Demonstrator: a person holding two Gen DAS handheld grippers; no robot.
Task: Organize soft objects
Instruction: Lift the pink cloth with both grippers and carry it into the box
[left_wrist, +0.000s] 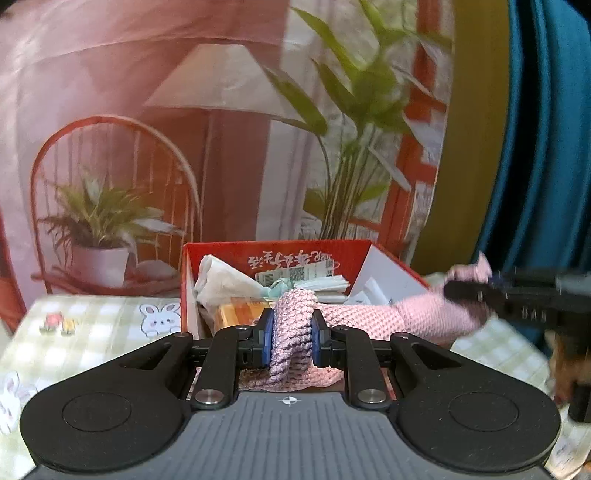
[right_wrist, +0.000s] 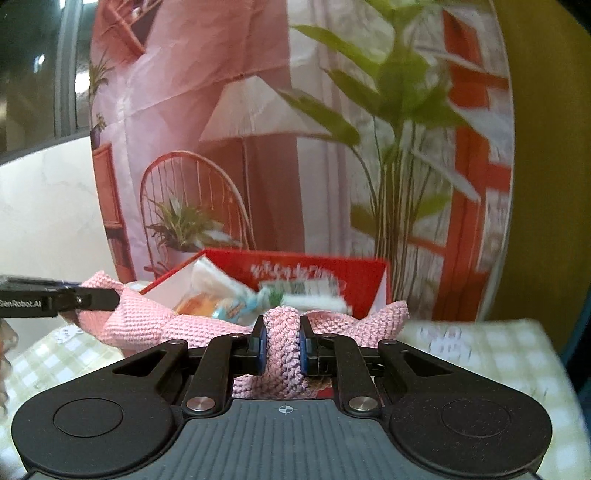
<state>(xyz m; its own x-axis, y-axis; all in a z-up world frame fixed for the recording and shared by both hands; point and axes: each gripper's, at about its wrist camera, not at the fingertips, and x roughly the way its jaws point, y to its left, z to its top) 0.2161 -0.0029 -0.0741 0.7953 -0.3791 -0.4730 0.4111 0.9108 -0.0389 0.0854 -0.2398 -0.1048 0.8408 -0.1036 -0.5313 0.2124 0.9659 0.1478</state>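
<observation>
- Left wrist view, at the far left: a table (left_wrist: 92, 314) under a green-checked cloth printed with rabbits, backed by a printed backdrop (left_wrist: 147, 110) showing a chair, a lamp and potted plants.
- Centre: the left gripper (left_wrist: 291, 334) has its jaws clenched on a bunched fold of a pink knitted cloth (left_wrist: 369, 317); the blue pads press into the fabric from both sides.
- Just behind it stands a red box (left_wrist: 280, 254), open at the top and crowded with white paper, packets and an orange item.
- Right: the cloth stretches sideways to the right gripper (left_wrist: 476, 288), which is blurred here and grasps the far end.
- Right wrist view, left edge: the left gripper (right_wrist: 110, 295) pinches one corner of the pink knitted cloth (right_wrist: 147, 321), held above the table (right_wrist: 498, 354).
- Centre: the right gripper (right_wrist: 282, 341) has its jaws clamped on another gathered fold, in front of the red box (right_wrist: 362, 288).
- Right: a loose corner of cloth sticks out beside the box.
</observation>
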